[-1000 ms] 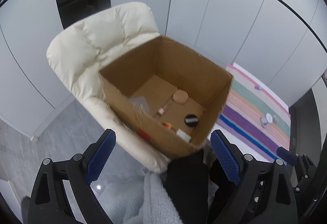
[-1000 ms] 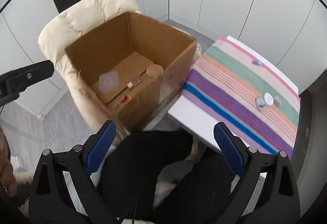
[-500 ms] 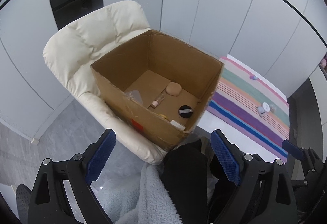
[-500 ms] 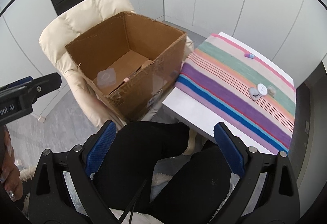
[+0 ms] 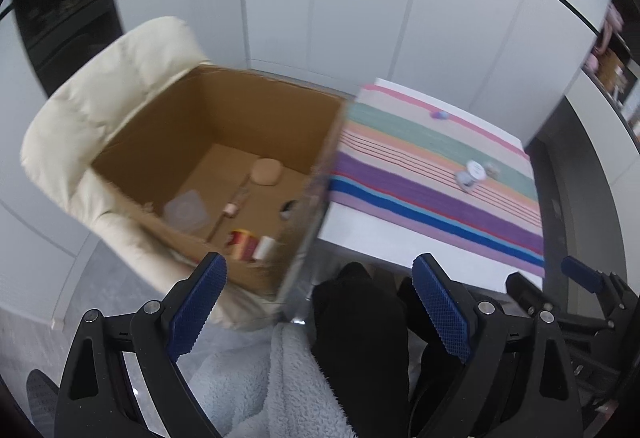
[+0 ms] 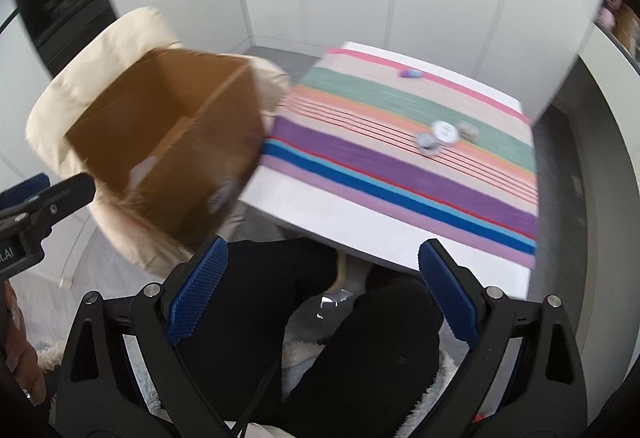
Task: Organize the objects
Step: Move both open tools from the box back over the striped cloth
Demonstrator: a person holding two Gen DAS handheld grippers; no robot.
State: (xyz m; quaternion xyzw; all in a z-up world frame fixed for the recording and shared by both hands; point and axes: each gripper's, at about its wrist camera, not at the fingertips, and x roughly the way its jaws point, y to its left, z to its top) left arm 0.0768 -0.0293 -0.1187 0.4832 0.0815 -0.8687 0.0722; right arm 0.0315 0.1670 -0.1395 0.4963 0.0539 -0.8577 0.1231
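An open cardboard box (image 5: 168, 126) stands on a cream chair (image 5: 92, 98); it also shows in the right wrist view (image 6: 224, 142). Inside lie a tan round pad (image 5: 266, 173), a clear lid (image 5: 186, 213), a red-striped item (image 5: 242, 244) and other small things. On the striped cloth (image 5: 420, 182) lie a white round jar (image 5: 476, 169), a grey lid (image 5: 464, 180) and a small purple-blue piece (image 5: 439, 115). My left gripper (image 5: 318, 312) is open and empty above my lap. My right gripper (image 6: 322, 296) is open and empty, short of the table.
The white table (image 6: 360, 222) under the cloth stands right of the chair. My black-trousered legs (image 6: 360, 350) and a pale fleece (image 5: 260, 378) fill the foreground. White wall panels stand behind; a dark shelf unit (image 5: 616, 70) is at the far right.
Both views have swung to the right, from the box toward the striped table, with motion blur now. Both grippers stay open and empty.
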